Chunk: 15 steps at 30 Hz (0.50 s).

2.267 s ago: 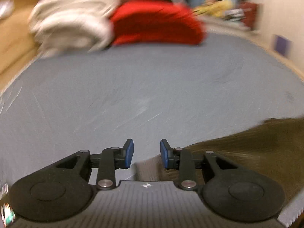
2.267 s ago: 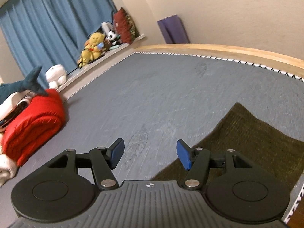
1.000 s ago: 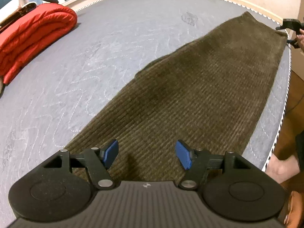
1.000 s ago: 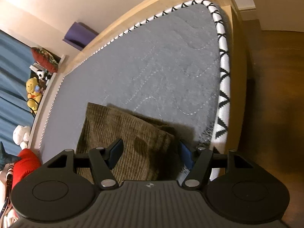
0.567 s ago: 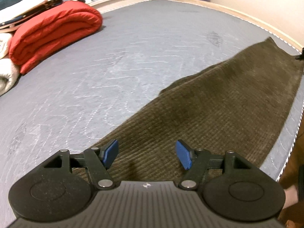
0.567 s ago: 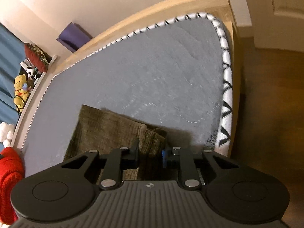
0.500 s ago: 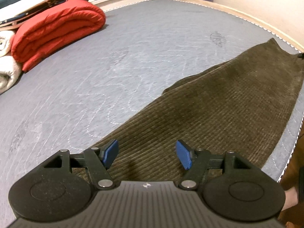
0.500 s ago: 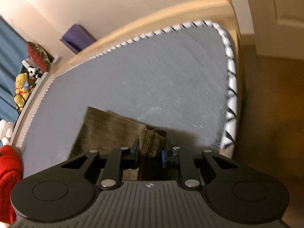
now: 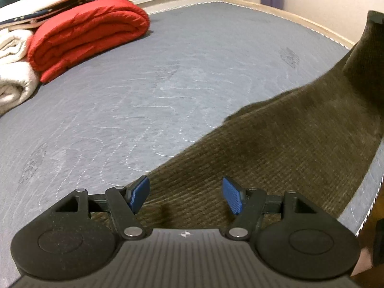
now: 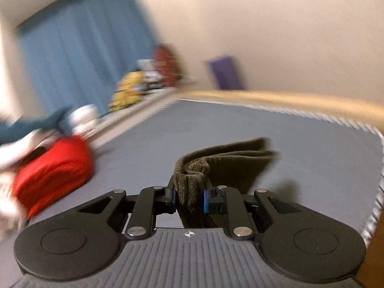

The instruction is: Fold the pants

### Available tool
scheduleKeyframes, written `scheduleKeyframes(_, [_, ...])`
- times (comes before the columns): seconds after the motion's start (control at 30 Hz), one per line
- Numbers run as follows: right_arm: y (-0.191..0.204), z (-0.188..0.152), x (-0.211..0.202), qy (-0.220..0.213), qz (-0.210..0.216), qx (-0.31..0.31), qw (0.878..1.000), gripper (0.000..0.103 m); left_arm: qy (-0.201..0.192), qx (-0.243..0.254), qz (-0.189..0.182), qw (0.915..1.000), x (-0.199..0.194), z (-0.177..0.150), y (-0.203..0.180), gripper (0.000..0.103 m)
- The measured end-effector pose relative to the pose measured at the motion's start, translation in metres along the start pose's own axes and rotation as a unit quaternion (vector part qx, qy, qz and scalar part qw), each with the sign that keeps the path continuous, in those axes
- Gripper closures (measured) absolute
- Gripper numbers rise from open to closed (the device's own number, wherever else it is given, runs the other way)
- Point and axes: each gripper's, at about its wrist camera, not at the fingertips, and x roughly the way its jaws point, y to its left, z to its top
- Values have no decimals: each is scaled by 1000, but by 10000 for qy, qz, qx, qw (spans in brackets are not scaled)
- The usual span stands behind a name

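Far left in the left wrist view: a rolled white blanket (image 9: pixel 12 81) and a folded red quilt (image 9: pixel 88 36) lie at the far side of the mattress (image 9: pixel 168 76), well apart from the work. They play no part in the task.

Centre, low: the left gripper (image 9: pixel 184 195) hangs over the near end of the pants (image 9: pixel 276 148), jaws released and standing wide, nothing between them. The cloth passes beneath the blue pads without contact that can be confirmed.

Right: the pants, dark olive corduroy, run diagonally across the mattress from the left gripper toward the right edge, where the far end rises off the surface and leaves the view at upper right.

Right wrist view, blurred in its background: the right gripper (image 10: pixel 189 198) is clenched on a bunched end of the pants (image 10: pixel 192 182), with a doubled layer of cloth standing up between the jaws and trailing forward above the mattress (image 10: pixel 312 153).

Assessment: the first lengthwise fold appears to be in hand, the lifted end being carried over toward the end that lies flat. Judged early in the task.

Next move calls for the right gripper to bring its end over and lay it square on the near end, edges matched. The left gripper would do well to pin or grasp the near end, since the free cloth could drag or skew.
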Motion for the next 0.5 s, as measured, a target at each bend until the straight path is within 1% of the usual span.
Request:
scheduleKeyframes(0.07, [52,-16,-9,-14,452,-611,9971,83,-24,-199,56,9998,-2,0,10,31])
scheduleKeyframes(0.1, [80,-28,-14,18,742,-963,9926,83,-30,-296,83,9995,-3,0,14,31])
scheduleKeyframes(0.17, [128,-56,-24,129,1274,-1620,9785,83,-24,-528,118,9985,-5,0,25,31])
scheduleKeyframes(0.2, [153,-75,-31,244,1614,-1993,9663,83,-4,-666,120,9977,-5,-1,31,31])
scheduleKeyframes(0.23, [177,-97,-35,450,1996,-2429,9482,82,28,-791,106,9968,-5,-2,37,31])
scheduleKeyframes(0.27, [197,-117,-40,686,2342,-2833,9275,77,73,-914,80,9958,-4,-3,42,31])
scheduleKeyframes(0.3, [214,-142,-44,976,2729,-3240,9006,75,126,-1034,40,9946,-2,-5,48,31])
scheduleKeyframes(0.37, [235,-185,-53,1529,3314,-3776,8510,67,222,-1219,-43,9923,0,-8,55,30])
scheduleKeyframes(0.4, [241,-197,-59,1650,3471,-3947,8346,66,260,-1296,-93,9912,1,-9,58,30])
scheduleKeyframes(0.43, [242,-205,-65,1690,3593,-4083,8220,61,279,-1362,-145,9902,1,-9,60,30])
scheduleKeyframes(0.47, [242,-207,-69,1704,3676,-4147,8148,53,293,-1438,-228,9889,2,-10,62,30])
scheduleKeyframes(0.5, [241,-206,-72,1715,3760,-4166,8097,50,309,-1521,-333,9873,2,-11,64,30])
